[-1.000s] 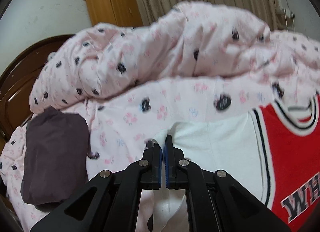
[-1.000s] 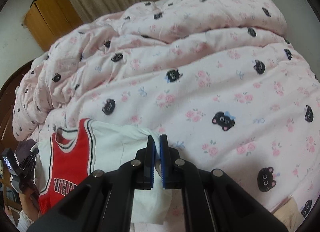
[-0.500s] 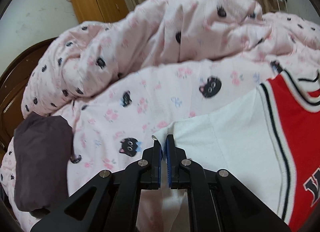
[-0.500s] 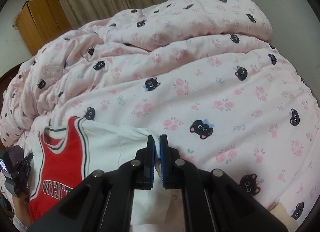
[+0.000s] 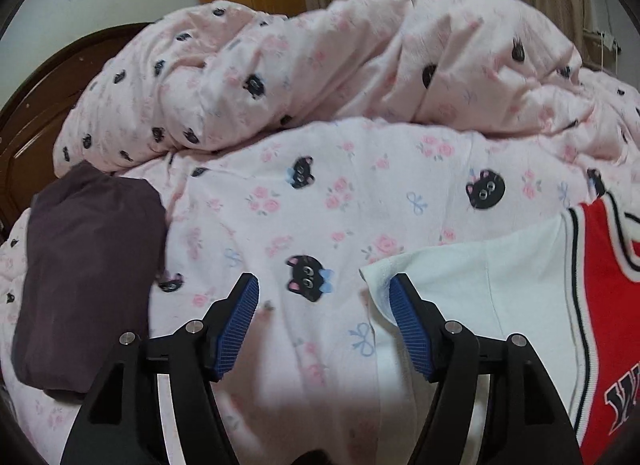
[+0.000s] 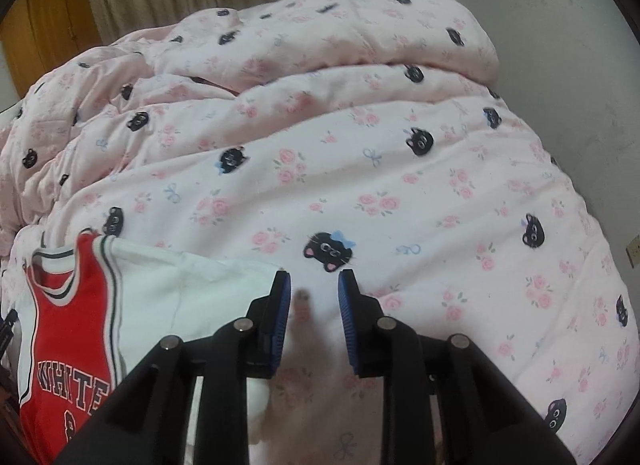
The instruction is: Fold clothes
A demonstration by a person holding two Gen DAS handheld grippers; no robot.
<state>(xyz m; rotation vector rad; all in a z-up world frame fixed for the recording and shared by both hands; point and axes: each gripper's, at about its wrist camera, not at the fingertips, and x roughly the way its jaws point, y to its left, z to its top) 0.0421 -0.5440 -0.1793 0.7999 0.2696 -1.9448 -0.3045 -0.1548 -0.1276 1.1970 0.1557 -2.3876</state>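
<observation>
Both pairs of blue-padded fingers stand apart, gripping nothing. Left gripper hovers over the pink cat-and-rose print quilt, the white-sleeved red jersey shirt spread flat at its 3 o'clock; a folded dark purple garment lies at 9. Right gripper has the shirt at 9 o'clock.

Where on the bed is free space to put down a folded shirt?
Free: the flat quilt right of the shirt, up to the wall; also the strip between the shirt and the dark garment. Crowded: the far side, where the quilt is bunched high.
</observation>
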